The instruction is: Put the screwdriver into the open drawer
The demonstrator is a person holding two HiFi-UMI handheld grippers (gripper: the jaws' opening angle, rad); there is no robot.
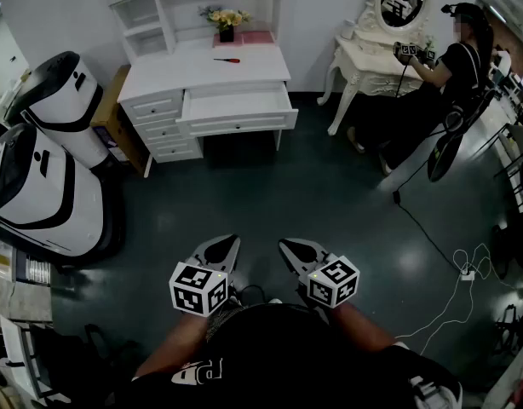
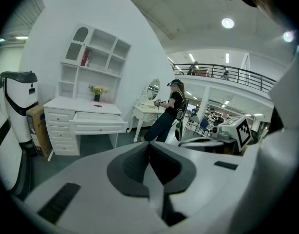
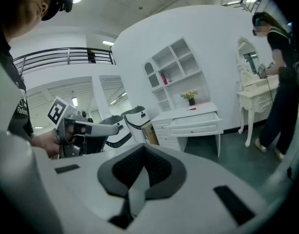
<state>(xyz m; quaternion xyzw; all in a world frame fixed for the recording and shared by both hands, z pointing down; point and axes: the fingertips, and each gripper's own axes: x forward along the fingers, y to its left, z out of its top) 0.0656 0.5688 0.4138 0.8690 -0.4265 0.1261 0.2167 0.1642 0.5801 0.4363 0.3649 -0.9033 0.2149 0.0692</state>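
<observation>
A red-handled screwdriver [image 1: 227, 60] lies on top of the white desk [image 1: 159, 73] at the far side of the room. Below it the desk's wide drawer [image 1: 238, 109] stands pulled open. My left gripper [image 1: 229, 243] and right gripper [image 1: 288, 246] are held side by side close to my body, far from the desk, both shut with nothing between the jaws. The left gripper view shows its shut jaws, the left gripper [image 2: 150, 145], with the desk [image 2: 66, 103], drawer [image 2: 98, 122] and screwdriver [image 2: 96, 106] small in the distance. The right gripper [image 3: 143, 148] points at the same drawer [image 3: 196, 123] and screwdriver [image 3: 191, 108].
Dark green floor lies between me and the desk. Two large white machines [image 1: 40, 169] stand at the left, with a cardboard box [image 1: 108, 113] beside the desk. A person [image 1: 449, 66] sits at a white dressing table [image 1: 368, 58] at the right. A cable [image 1: 449, 258] crosses the floor.
</observation>
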